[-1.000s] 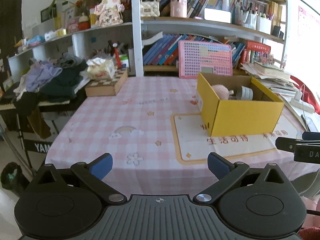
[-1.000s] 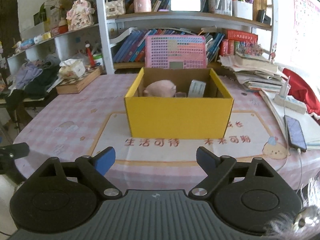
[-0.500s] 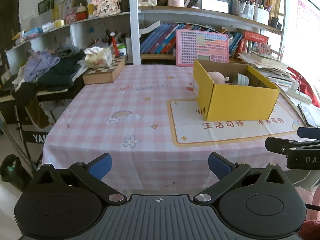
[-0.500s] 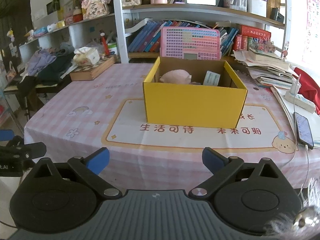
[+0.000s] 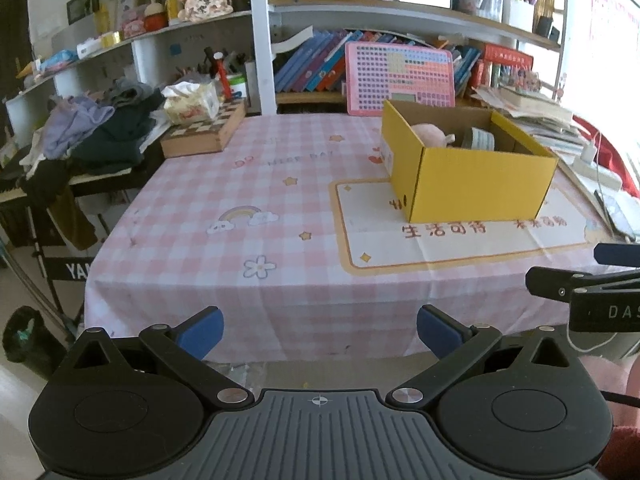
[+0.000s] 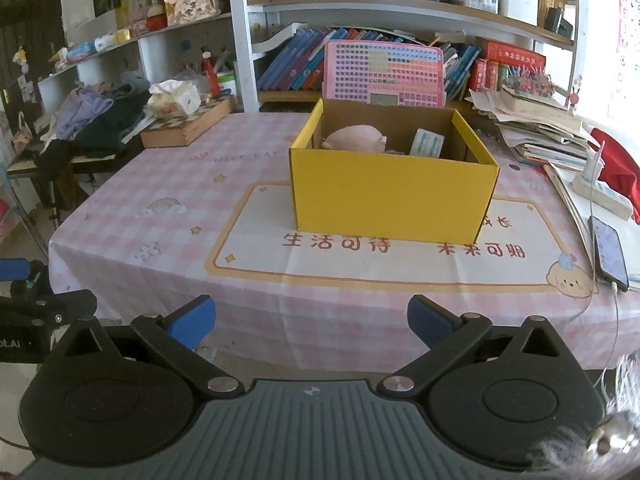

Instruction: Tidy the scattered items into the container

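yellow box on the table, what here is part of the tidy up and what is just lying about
Part of the job:
- yellow box
- pink plush toy inside it
- small pale packet inside it
- left claw, open
- right claw, open, nothing between its fingers

Just lying about:
- phone
- wooden chessboard box
- tissue pack
- pile of clothes
- pink calculator board
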{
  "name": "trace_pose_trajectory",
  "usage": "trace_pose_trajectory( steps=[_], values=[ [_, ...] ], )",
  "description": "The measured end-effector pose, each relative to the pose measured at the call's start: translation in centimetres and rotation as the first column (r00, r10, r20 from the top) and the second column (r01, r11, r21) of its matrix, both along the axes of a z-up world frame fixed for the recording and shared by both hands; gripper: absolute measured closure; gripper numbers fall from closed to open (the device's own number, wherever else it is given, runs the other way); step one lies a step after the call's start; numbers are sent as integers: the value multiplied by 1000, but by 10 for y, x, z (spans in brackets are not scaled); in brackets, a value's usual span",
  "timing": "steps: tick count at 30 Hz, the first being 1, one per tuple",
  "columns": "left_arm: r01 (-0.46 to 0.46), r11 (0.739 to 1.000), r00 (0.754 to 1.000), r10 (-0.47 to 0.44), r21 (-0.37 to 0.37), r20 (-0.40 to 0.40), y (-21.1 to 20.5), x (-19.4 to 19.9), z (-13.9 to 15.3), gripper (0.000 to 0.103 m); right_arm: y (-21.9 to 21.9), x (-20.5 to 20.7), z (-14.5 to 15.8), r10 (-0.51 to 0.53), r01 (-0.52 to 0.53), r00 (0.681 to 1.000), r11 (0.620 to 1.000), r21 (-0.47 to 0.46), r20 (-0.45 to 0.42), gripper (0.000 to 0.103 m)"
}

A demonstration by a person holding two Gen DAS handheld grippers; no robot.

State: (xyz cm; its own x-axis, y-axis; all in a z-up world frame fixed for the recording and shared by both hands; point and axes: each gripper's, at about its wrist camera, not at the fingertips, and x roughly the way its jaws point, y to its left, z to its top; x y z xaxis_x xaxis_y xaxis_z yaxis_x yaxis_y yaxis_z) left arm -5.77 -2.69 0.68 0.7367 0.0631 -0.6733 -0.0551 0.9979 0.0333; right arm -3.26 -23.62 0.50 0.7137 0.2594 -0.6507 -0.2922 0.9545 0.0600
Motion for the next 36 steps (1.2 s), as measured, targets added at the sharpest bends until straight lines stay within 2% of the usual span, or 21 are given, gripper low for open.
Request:
trace_pose_trajectory(
  steps=[36],
  values=[
    [28, 1000, 999, -28, -15, -31, 0, 14, -5, 0, 0, 11, -6, -26, 26, 999, 1000, -14, -37, 0]
  ],
)
